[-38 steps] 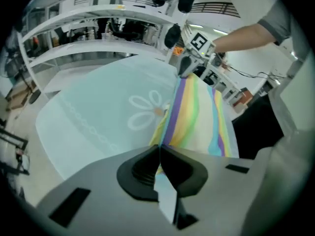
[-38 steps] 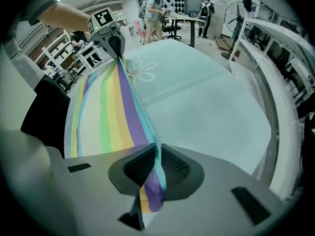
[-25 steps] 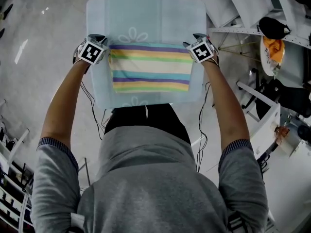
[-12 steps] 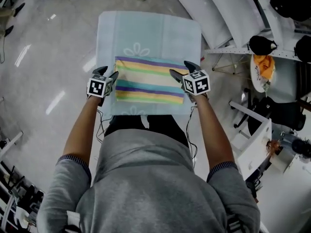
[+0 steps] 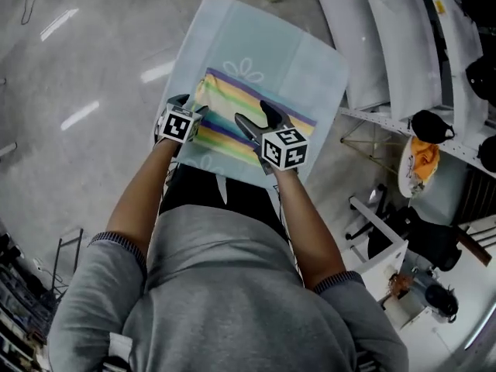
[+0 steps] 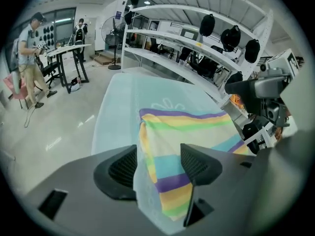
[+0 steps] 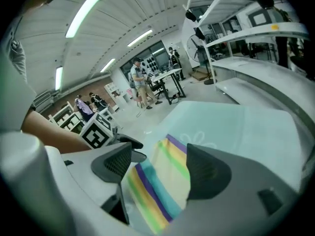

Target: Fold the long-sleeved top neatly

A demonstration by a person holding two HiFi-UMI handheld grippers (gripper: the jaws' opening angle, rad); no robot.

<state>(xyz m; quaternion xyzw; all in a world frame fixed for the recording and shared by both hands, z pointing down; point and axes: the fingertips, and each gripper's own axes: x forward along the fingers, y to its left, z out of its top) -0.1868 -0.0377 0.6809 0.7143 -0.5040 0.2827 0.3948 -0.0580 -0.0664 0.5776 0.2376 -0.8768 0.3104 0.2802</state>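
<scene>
The folded striped top [image 5: 252, 118] lies on a table under a pale blue cloth [image 5: 256, 41]. My left gripper [image 5: 190, 105] is at the top's left near corner, and its jaws have just been opening. They stand open, with the top's edge [image 6: 162, 146] and the cloth's edge below the gap and no pad pressing. My right gripper [image 5: 256, 117] hovers over the near middle of the top. Its jaws have also just been opening, and they stand open above the stripes [image 7: 157, 181] with nothing gripped.
White curved shelving [image 5: 387, 37] runs along the table's right side, with black bags [image 5: 434, 126] on a rack. A white stand and clutter [image 5: 387, 239] are at the lower right. People stand by a desk [image 6: 69, 50] far off. Grey floor [image 5: 85, 68] lies to the left.
Both grippers came back from the top's far corners toward the near edge and opened. The right one rose and crossed leftward over the top. The head view has swung, so the table looks tilted.
</scene>
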